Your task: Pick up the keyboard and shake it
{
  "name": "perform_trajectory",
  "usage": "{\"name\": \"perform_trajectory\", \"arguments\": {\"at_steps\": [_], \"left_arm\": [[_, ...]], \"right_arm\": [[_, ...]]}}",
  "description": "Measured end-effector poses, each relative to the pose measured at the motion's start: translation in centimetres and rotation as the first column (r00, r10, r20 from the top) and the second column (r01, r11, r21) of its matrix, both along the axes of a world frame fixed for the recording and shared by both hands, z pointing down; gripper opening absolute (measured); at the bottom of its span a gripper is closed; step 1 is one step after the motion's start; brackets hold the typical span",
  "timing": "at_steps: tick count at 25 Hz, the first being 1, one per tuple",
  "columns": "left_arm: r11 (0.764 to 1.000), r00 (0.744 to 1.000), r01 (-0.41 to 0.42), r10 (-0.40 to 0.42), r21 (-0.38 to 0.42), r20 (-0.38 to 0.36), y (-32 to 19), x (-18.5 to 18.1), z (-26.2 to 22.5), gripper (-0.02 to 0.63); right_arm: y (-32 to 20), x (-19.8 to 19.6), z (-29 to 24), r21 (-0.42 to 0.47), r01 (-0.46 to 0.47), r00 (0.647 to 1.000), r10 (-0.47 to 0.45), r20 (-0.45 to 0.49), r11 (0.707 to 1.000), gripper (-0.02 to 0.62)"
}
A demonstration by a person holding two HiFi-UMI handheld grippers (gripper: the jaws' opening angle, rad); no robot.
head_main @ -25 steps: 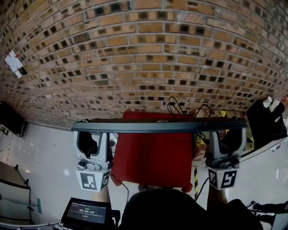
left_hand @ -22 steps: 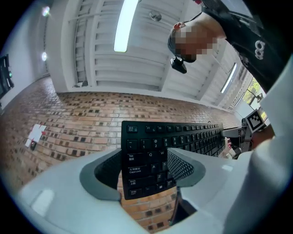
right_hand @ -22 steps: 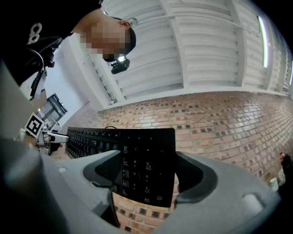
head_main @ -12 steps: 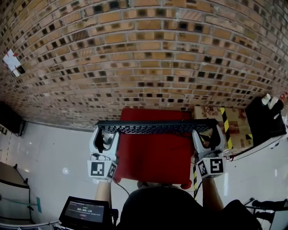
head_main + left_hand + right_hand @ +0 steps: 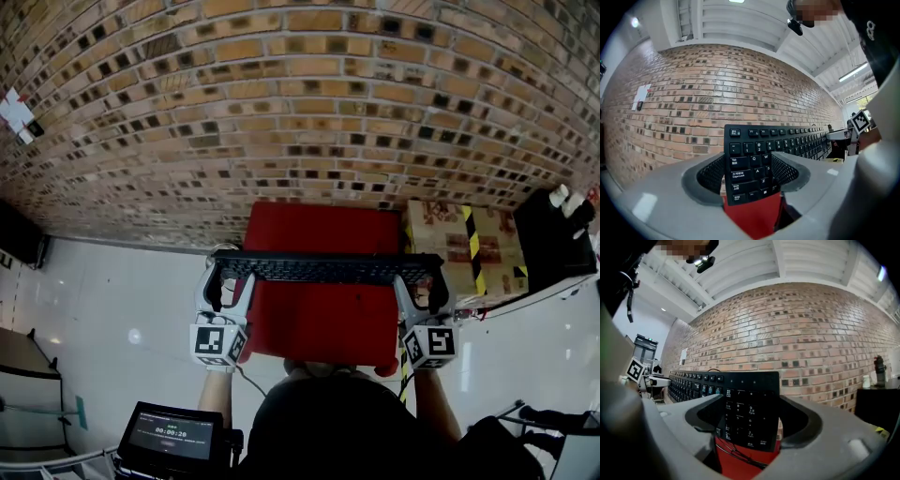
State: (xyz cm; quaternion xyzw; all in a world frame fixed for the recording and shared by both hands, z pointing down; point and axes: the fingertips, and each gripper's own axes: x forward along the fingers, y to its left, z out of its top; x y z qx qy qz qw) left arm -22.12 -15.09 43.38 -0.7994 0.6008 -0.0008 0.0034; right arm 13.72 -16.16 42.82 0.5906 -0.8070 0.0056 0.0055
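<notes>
Keyboard point(image 5: 326, 267) is up in the air in front of you, over the red table point(image 5: 323, 323). It runs from left to right, with the brick wall point(image 5: 300, 112) far behind it.

Your left gripper point(image 5: 228, 278) is clamped on the left end. Your right gripper point(image 5: 422, 279) is clamped on the right end. In the left gripper view the jaws squeeze the near and far long edges, with the letter keys showing between them. In the right gripper view the jaws squeeze the end with the number keys the same way.

It looks long, thin and light, and it should stay stiff, not bend. The plastic edges may be a bit slippery, so keep both ends pinched tight when you shake. Holding the two ends like this looks best, since one end alone might let it swing and twist.

A thin cable point(image 5: 740, 453) hangs under it. It could tug or catch on the table.
</notes>
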Motion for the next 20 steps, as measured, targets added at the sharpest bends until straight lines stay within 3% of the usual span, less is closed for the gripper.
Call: {"name": "perform_trajectory", "arguments": {"at_steps": [13, 20], "left_arm": [[0.981, 1.0, -0.004, 0.005, -0.194, 0.004, 1.0, 0.3, 8.0, 0.314], [0.971, 1.0, -0.005, 0.007, -0.238, 0.009, 1.3, 0.5, 9.6, 0.314]], "right_arm": [[1.1, 0.4, 9.1, -0.219, -0.015, 1.0, 0.014, -0.008, 0.976, 0.348], [1.5, 0.6, 10.8, -0.263, -0.016, 1.0, 0.016, -0.003, 0.965, 0.348]]}}
